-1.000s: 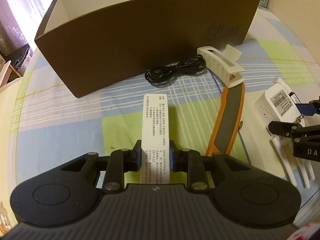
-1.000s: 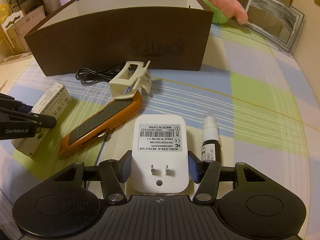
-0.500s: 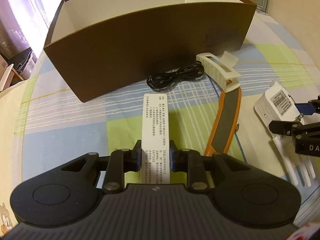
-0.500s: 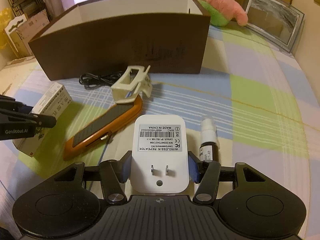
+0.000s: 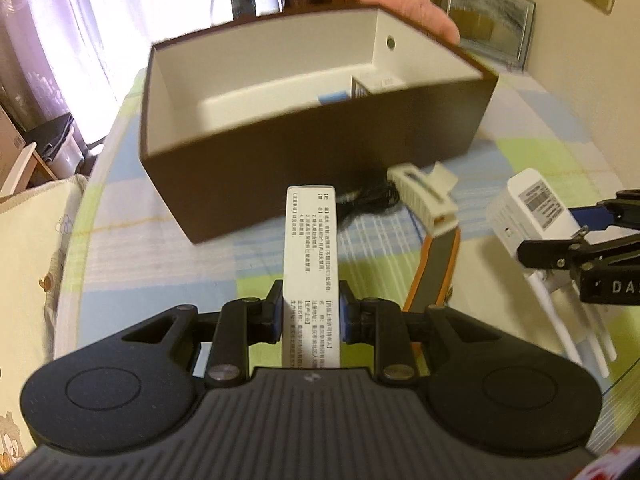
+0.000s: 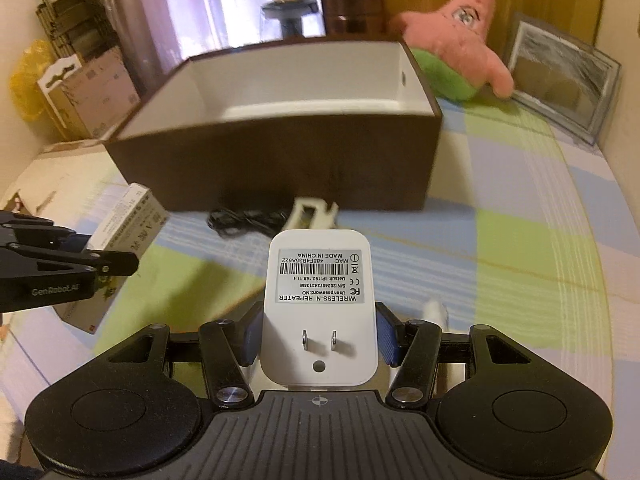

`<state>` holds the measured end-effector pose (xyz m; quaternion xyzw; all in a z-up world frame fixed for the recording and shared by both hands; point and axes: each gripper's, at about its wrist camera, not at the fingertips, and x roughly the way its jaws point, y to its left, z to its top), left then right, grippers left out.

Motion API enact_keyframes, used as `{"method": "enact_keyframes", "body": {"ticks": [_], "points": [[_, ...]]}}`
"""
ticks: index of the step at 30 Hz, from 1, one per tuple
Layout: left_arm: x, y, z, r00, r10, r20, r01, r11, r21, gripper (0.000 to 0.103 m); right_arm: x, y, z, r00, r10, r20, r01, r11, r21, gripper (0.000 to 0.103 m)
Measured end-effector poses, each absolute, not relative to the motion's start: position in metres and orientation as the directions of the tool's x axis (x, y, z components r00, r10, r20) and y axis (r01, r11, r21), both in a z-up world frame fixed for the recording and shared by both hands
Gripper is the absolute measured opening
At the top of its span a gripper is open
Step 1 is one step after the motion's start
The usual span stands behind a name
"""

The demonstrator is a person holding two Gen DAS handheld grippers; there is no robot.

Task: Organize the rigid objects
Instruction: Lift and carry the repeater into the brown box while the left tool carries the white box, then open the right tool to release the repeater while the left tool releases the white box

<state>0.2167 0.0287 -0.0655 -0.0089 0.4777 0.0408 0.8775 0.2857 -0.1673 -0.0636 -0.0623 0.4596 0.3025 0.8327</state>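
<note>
My left gripper [image 5: 311, 312] is shut on a long white carton [image 5: 310, 248] with printed text, held above the table short of the brown box [image 5: 320, 152]. My right gripper [image 6: 318, 334] is shut on a white wireless repeater [image 6: 320, 300], lifted in front of the brown box [image 6: 280, 160]. The box is open-topped with a white inside; small items lie at its right end [image 5: 368, 88]. The repeater and right gripper show at the right of the left wrist view [image 5: 532, 208]. The carton shows at the left of the right wrist view [image 6: 128, 220].
On the checked cloth in front of the box lie a black cable [image 5: 368, 200], a white hair claw [image 5: 424, 196], and an orange-and-grey utility knife [image 5: 436, 272]. A small dropper bottle [image 6: 434, 308] lies under my right gripper. A pink plush star [image 6: 456, 32] and a picture frame [image 6: 560, 76] stand behind.
Both grippers have risen with their loads and tilted toward the box. The box's inside now shows from above in both views.
</note>
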Motion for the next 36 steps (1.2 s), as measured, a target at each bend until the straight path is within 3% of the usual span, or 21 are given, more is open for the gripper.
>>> {"method": "enact_keyframes", "body": {"ticks": [18, 36], "points": [[0.293, 0.076, 0.005, 0.650, 0.107, -0.752, -0.139, 0.990, 0.021, 0.022, 0.361, -0.086, 0.004, 0.405, 0.579, -0.708, -0.687, 0.703, 0.182, 0.053], [0.400, 0.123, -0.013, 0.588, 0.115, -0.801, -0.198, 0.980, -0.005, 0.022, 0.484, -0.002, -0.010, 0.386, 0.543, -0.746, -0.687, 0.709, 0.160, 0.053]]}}
